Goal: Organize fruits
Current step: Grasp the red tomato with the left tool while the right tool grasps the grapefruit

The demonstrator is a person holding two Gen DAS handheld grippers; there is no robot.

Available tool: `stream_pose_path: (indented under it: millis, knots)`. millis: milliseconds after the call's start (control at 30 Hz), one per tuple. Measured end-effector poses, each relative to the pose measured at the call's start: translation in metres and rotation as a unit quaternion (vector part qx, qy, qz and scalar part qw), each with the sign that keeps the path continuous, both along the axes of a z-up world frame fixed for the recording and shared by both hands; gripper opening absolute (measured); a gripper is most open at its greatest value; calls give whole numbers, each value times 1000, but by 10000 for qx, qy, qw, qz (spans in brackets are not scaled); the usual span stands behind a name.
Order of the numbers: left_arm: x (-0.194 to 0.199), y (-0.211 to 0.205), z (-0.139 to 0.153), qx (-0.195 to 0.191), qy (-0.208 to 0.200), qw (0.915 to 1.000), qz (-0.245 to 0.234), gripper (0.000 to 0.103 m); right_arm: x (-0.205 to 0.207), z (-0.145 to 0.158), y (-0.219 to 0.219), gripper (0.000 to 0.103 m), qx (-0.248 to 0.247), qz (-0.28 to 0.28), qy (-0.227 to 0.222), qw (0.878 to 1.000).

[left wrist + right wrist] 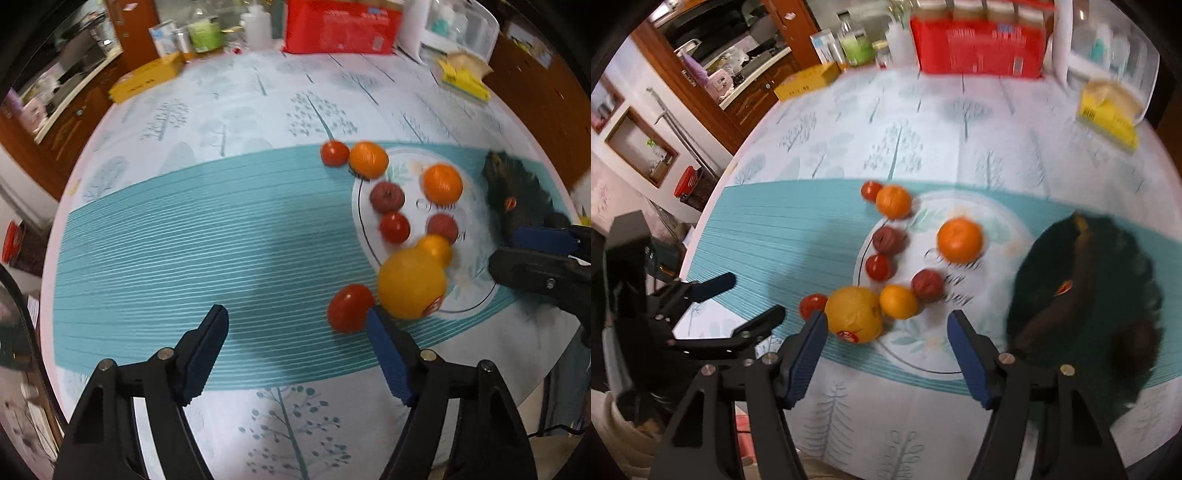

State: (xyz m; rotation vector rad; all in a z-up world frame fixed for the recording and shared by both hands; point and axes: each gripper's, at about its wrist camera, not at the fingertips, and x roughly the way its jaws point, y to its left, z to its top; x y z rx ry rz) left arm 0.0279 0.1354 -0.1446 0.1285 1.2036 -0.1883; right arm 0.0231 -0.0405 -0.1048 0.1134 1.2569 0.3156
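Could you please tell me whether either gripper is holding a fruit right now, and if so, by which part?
Nothing is held. The left gripper and the right gripper are both open with empty gaps; the big yellow fruit sits free on the table.

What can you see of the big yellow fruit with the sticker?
The big yellow fruit is round, the largest there, dull yellow with faintly wrinkled skin and a red-and-white sticker low on its near side. It sits at the white plate's near-left rim, touching a small orange and seemingly a tomato. No jaws hold it.

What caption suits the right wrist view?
Open right gripper hovers near a yellow citrus at the white plate rim.
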Motion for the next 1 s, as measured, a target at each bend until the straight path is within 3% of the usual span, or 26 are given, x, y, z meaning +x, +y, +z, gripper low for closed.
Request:
stream_pose_path:
  millis: [200, 467, 767, 800, 867, 1000]
  knots:
    - [5, -1, -11, 74, -3, 9994, -344, 73, 6, -38, 7, 68, 365, -363, 573, 9970]
    - [9, 5, -12, -52, 109, 9985, -532, 70, 16, -62, 15, 68, 674, -840, 899, 9901]
    - [13, 12, -15, -251, 333, 9972, -626, 70, 25, -77, 29, 68, 1007, -925, 1168, 9837]
    - [13, 11, -15, -257, 345, 9969, -659, 70, 26, -78, 30, 65, 1034, -943, 1168, 9832]
    - [12, 11, -15, -278, 367, 9965, -701, 70, 27, -77, 32, 50, 1245, -924, 1138, 9813]
    - [12, 5, -16, -356, 406, 9952, -817, 70, 26, -68, 42, 49, 693, -789, 980, 9896]
